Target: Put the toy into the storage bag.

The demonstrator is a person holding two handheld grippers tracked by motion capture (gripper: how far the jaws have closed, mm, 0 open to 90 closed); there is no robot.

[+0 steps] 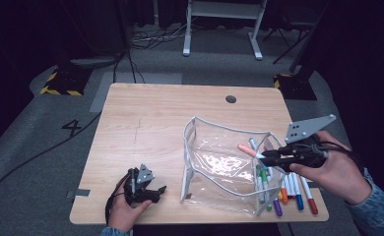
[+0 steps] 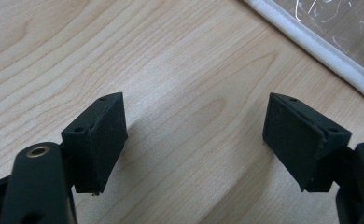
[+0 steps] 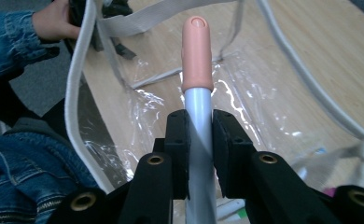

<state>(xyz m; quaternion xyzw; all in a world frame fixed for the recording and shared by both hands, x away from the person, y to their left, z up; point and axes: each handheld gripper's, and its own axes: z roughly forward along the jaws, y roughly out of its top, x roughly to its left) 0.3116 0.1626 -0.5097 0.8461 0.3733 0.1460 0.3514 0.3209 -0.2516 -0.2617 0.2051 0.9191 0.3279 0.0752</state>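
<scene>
Clear plastic forms the pouch (image 1: 224,162) standing open on the wooden table (image 1: 155,118), its pale fabric rim propped wide so that things can go in from above. The right gripper (image 1: 265,155) clamps a marker (image 3: 198,84) by its grey barrel, the peach cap pointing straight out ahead of the jaws and over the pouch's opening (the grip sits low on the barrel, which leaves most of the pen free to slide in). Just behind and below those jaws, a row of other markers (image 1: 296,191) lies on the table beside the pouch, likely waiting their turn, and a few already show through the plastic wall.

The left gripper (image 1: 145,189) rests near the table's front edge, its jaws spread wide with nothing between them but bare wood; the pouch's white rim (image 2: 320,44) lies ahead of the jaws and off to one side, not touched. It seems parked within reach to steady the pouch should it tip.
</scene>
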